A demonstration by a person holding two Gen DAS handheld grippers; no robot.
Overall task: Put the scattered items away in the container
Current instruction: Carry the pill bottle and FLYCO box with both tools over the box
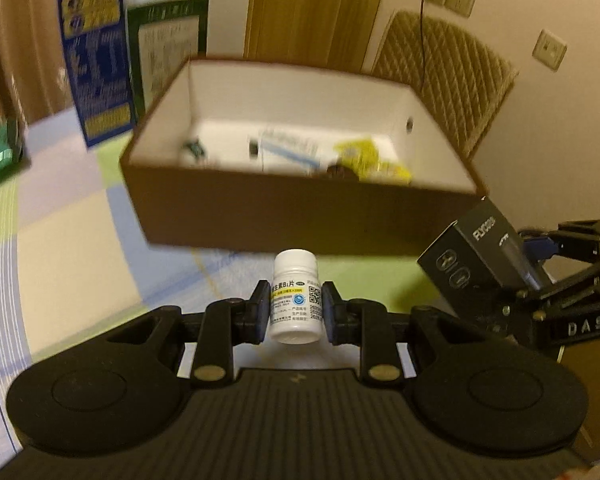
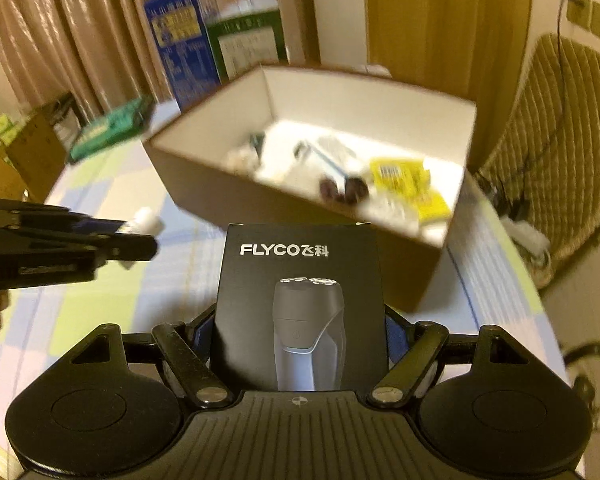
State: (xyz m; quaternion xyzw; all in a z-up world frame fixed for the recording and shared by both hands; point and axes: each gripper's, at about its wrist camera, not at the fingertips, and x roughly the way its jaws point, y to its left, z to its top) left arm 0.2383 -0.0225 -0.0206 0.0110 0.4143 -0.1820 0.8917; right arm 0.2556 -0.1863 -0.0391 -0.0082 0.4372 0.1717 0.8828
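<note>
Bottle first: a small white plastic pill bottle (image 1: 295, 298) with a printed label sits upright between the pads of my left gripper (image 1: 295, 307), both fingers pressed to its sides, clenched on it and lifted off the cloth. It hangs just short of the near wall of the brown cardboard box with white inside (image 1: 260, 208).

My right gripper (image 2: 300, 334) grips a black FLYCO shaver carton (image 2: 300, 304), fingers clamped on its two long sides, carton upright in the view and raised above the table. From the left wrist camera I see the same carton (image 1: 480, 252) tilted, off to the right of the bottle, near the box's front right corner.

Inside the box I note a yellow packet (image 2: 410, 186), two dark round pieces (image 2: 344, 192) beside it, and a white pack with a blue stripe (image 1: 288, 146); the rest is too blurred to name.

Behind the box stand a tall blue printed carton (image 1: 96, 60) and a green-and-white carton (image 1: 168, 48), side by side. The pastel checked tablecloth (image 1: 60, 220) covers the table. A flat green box (image 2: 108, 128) lies to the left, apart from the brown box.
</note>
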